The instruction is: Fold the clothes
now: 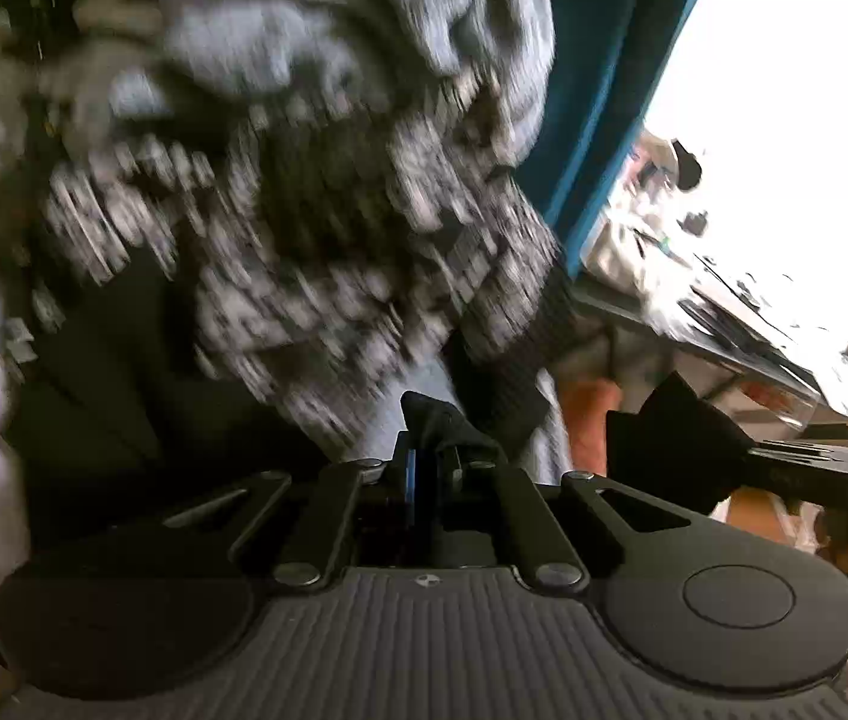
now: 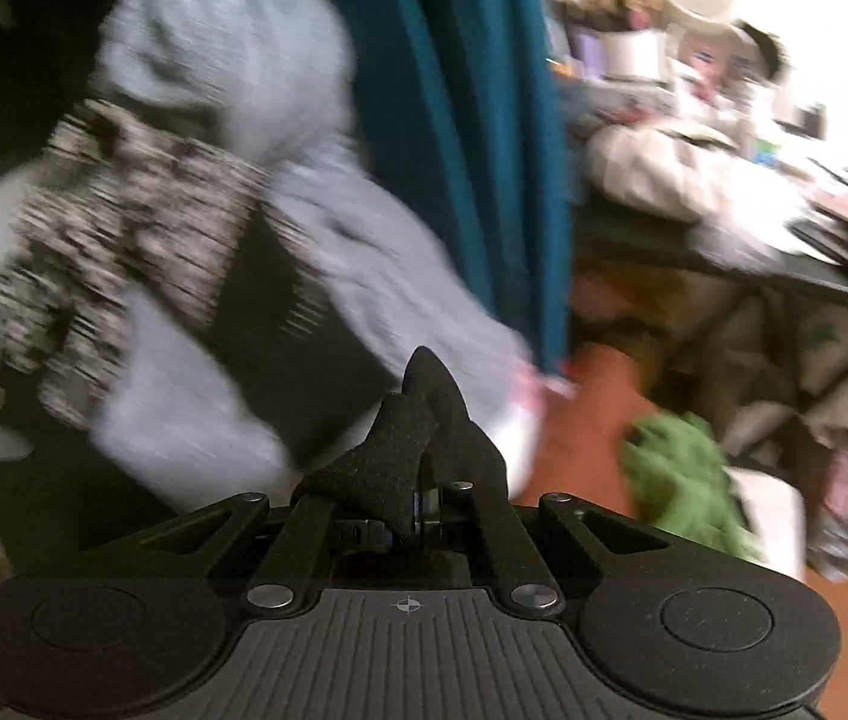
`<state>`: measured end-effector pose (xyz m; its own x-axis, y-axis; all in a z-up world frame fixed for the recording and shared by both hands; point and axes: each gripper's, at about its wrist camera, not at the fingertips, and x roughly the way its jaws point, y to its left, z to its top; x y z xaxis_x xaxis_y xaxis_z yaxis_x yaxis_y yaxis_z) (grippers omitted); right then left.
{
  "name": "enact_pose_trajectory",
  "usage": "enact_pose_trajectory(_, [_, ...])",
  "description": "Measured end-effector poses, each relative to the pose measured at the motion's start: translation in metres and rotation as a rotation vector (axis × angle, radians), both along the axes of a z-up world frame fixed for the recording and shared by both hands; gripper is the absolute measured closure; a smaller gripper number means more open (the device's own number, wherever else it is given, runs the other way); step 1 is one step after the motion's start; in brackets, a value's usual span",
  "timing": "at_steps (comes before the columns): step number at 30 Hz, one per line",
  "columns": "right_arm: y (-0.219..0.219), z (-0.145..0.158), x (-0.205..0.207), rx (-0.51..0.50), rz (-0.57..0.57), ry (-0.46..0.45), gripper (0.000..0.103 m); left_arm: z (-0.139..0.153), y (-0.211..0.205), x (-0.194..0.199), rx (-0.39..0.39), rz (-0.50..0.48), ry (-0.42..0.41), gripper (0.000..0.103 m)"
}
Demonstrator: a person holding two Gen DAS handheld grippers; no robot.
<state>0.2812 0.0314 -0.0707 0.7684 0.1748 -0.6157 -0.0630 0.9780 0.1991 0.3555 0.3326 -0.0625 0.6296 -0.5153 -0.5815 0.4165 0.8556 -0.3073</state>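
Both pairs of jaws are pressed together with nothing between them, on the left gripper (image 1: 424,420) and the right gripper (image 2: 424,402), while ahead of them the patterned garment (image 1: 304,228) and grey garment (image 2: 226,60) lie crumpled, so folding seems barely begun.

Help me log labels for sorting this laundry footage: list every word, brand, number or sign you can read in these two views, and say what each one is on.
No readable text in either view.
Patterned garment: black-and-white marks are a blurred pattern, no letters made out.
Grey garment: no tag or print shows.
Cluttered table: items too blurred and overexposed to read.
Gripper bodies: only a small crosshair mark, no lettering.
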Motion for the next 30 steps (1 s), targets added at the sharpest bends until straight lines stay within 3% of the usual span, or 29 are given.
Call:
enact_pose_trajectory(2, [0.016, 0.0, 0.012, 0.023, 0.074, -0.005, 0.097, -0.005, 0.007, 0.008, 0.011, 0.0, 0.034, 0.097])
enact_pose_trajectory(5, [0.039, -0.019, 0.033, 0.033, 0.165, 0.059, 0.097, -0.033, 0.003, 0.018, 0.026, -0.057, 0.116, 0.097])
enact_pose_trajectory(7, [0.055, -0.04, 0.044, 0.001, 0.216, 0.12, 0.096, -0.056, -0.005, 0.026, 0.022, -0.101, 0.188, 0.096])
enact_pose_trajectory(10, [0.078, -0.071, 0.06, -0.068, 0.268, 0.205, 0.096, -0.08, -0.014, 0.041, 0.021, -0.093, 0.257, 0.096])
enact_pose_trajectory(18, [0.095, -0.104, 0.091, -0.103, 0.25, 0.321, 0.098, -0.098, -0.037, 0.064, 0.083, -0.134, 0.284, 0.094])
enact_pose_trajectory(30, [0.118, -0.108, 0.084, -0.201, 0.294, 0.306, 0.094, -0.099, -0.053, 0.078, 0.106, -0.119, 0.339, 0.094])
